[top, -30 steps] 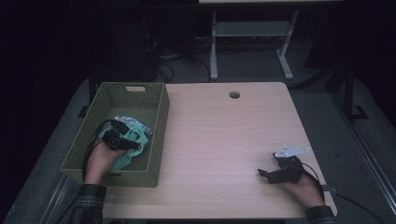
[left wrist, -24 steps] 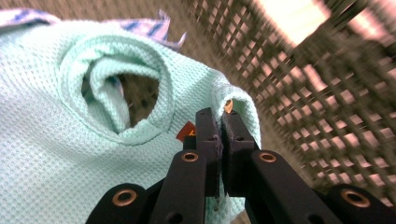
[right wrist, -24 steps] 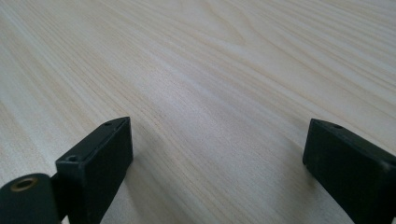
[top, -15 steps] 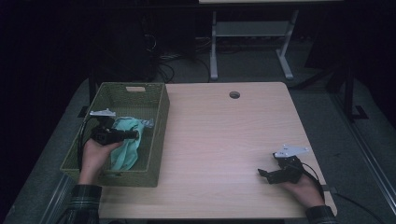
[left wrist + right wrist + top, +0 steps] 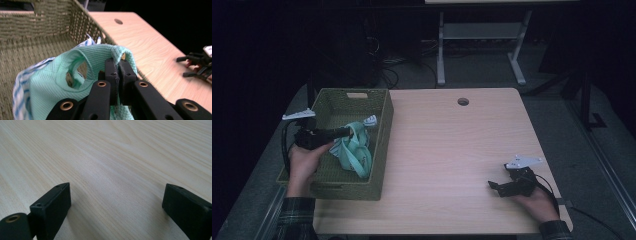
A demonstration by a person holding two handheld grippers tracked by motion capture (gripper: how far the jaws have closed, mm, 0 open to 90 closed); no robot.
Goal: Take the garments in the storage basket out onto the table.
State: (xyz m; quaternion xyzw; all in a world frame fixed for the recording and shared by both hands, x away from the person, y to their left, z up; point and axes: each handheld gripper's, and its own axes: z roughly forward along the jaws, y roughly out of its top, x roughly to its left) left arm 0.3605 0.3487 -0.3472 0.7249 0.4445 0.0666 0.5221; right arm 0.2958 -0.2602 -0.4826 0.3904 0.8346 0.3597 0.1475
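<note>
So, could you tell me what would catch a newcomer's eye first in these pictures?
Probably the mint-green cloth, pinched in the shut jaws of the left gripper above the woven green basket at the table's left edge. Next, the right gripper, jaws wide open, resting on the bare wooden table near its right front corner.

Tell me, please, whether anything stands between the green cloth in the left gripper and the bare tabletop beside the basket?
Yes: the basket's right wall stands between the green cloth, clamped in the left gripper, and the table. Beyond that wall, nothing visible lies in the way.

Dim room, light wooden table point(image 5: 452, 150), grey floor point(image 5: 562, 105), white-legged desk frame point(image 5: 477, 45) behind
</note>
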